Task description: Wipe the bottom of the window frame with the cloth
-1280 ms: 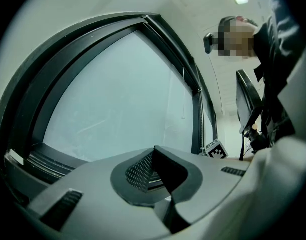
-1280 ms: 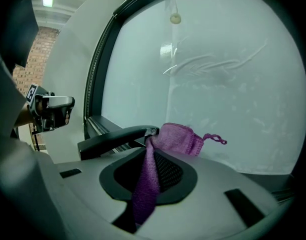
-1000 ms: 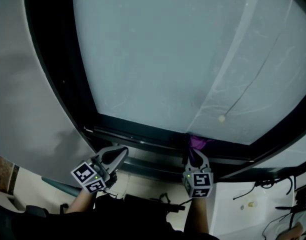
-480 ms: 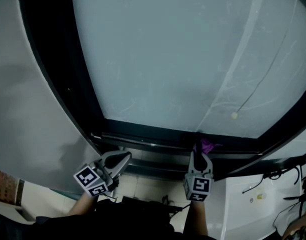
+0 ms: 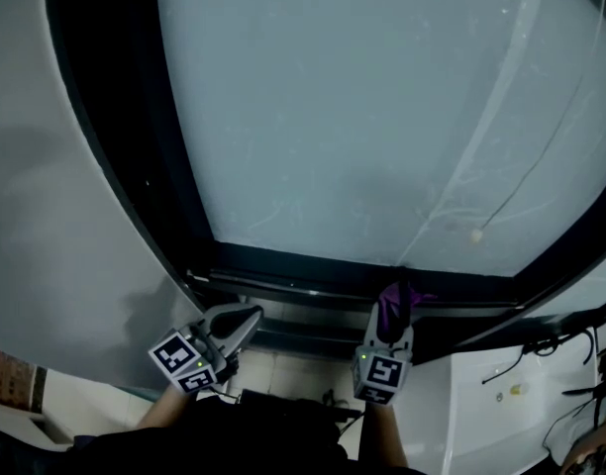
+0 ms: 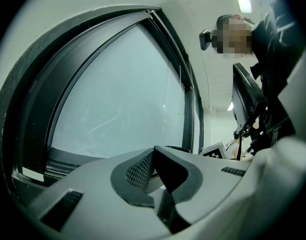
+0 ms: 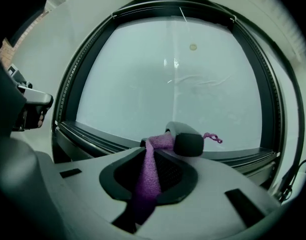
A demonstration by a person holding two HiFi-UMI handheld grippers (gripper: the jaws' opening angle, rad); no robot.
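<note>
The window's dark bottom frame (image 5: 303, 268) runs across the lower middle of the head view and also shows in both gripper views (image 7: 100, 139) (image 6: 53, 160). My right gripper (image 5: 390, 317) is shut on a purple cloth (image 5: 394, 300), whose bunched end sits at the frame's lower rail. In the right gripper view the cloth (image 7: 152, 169) runs as a strip between the pads and pokes out past the tips of the right gripper (image 7: 165, 138). My left gripper (image 5: 250, 314) is shut and holds nothing, low and to the left below the frame. Its jaws meet at the tips (image 6: 154, 150).
A thin blind cord with a small bead (image 5: 476, 236) hangs in front of the glass at right. A grey wall (image 5: 55, 216) borders the window on the left. A white surface with cables (image 5: 536, 389) lies at lower right.
The head view has shifted, so the cord bead sits further right. The right gripper with the cloth has slid a little left along the bottom frame relative to the bead. The left gripper has hardly moved.
</note>
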